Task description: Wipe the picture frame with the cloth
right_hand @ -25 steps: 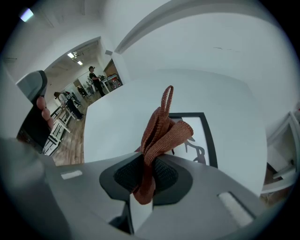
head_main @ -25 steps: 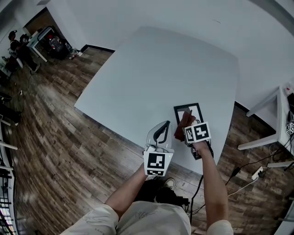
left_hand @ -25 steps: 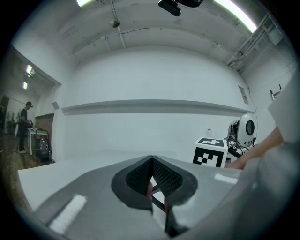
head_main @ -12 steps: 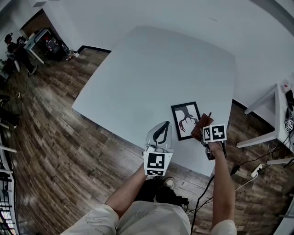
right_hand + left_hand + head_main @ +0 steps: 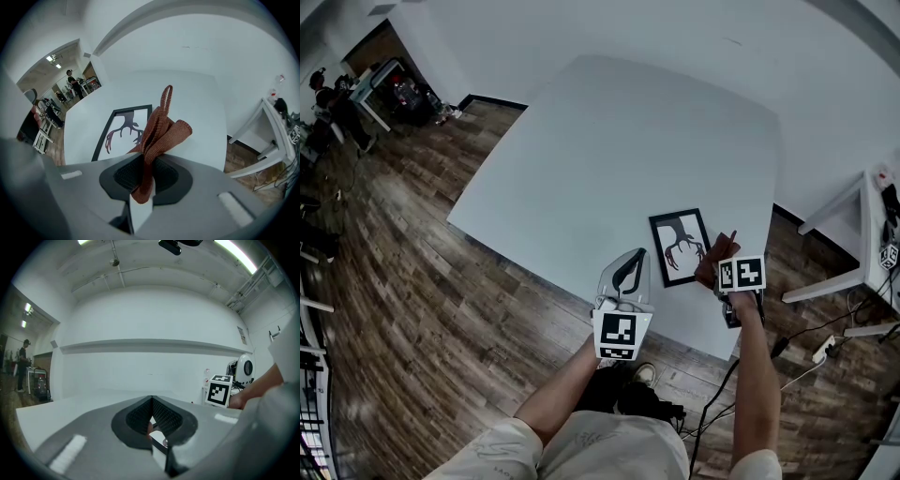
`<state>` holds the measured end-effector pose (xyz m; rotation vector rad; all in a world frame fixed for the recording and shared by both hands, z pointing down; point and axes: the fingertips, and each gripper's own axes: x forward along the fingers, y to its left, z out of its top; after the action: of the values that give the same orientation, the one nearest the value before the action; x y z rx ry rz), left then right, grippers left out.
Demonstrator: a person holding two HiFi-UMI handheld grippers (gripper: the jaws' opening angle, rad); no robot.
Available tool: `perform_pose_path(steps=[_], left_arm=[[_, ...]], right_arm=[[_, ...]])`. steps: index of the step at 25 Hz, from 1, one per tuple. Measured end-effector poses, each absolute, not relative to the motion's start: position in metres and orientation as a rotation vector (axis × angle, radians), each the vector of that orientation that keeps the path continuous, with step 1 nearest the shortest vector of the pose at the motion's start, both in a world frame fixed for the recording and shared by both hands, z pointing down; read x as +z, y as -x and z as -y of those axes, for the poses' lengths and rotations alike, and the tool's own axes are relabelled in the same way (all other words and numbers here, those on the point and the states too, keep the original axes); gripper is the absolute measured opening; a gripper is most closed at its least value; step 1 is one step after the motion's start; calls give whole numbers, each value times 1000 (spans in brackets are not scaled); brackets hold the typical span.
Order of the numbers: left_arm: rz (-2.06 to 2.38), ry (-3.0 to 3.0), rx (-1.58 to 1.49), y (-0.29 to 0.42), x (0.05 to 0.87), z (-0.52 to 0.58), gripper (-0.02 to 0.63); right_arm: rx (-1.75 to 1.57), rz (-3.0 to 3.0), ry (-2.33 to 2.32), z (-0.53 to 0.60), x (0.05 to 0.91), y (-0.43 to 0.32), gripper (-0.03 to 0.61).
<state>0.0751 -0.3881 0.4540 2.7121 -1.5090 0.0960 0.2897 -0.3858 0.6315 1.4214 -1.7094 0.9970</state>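
A black picture frame (image 5: pixel 680 246) with a dark antler print lies flat near the white table's front right edge; the right gripper view shows the frame (image 5: pixel 123 129) too. My right gripper (image 5: pixel 718 266) is shut on a rust-brown cloth (image 5: pixel 709 263), held just right of the frame's right edge. The bunched cloth (image 5: pixel 159 131) sticks up from between the jaws of the right gripper (image 5: pixel 145 176). My left gripper (image 5: pixel 631 265) hovers at the table's front edge, left of the frame. Its jaws (image 5: pixel 151 417) are shut with nothing held.
The white table (image 5: pixel 609 141) stretches away to the far left. Wood floor (image 5: pixel 422 281) surrounds it. A second white table (image 5: pixel 853 253) stands at the right, with cables and a power strip (image 5: pixel 823 353) on the floor. People and desks (image 5: pixel 356 89) are at the far left.
My right gripper has carried the cloth from on top of the frame rightward to beside its right edge, uncovering the print. The left gripper has stayed put.
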Motion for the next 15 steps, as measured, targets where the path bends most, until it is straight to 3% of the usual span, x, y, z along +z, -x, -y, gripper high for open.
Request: perform_pose_path(steps=[15], left_arm=[[1554, -2706, 64, -67, 433, 396, 0]], right_arm=[[687, 1973, -1713, 393, 537, -273, 78]])
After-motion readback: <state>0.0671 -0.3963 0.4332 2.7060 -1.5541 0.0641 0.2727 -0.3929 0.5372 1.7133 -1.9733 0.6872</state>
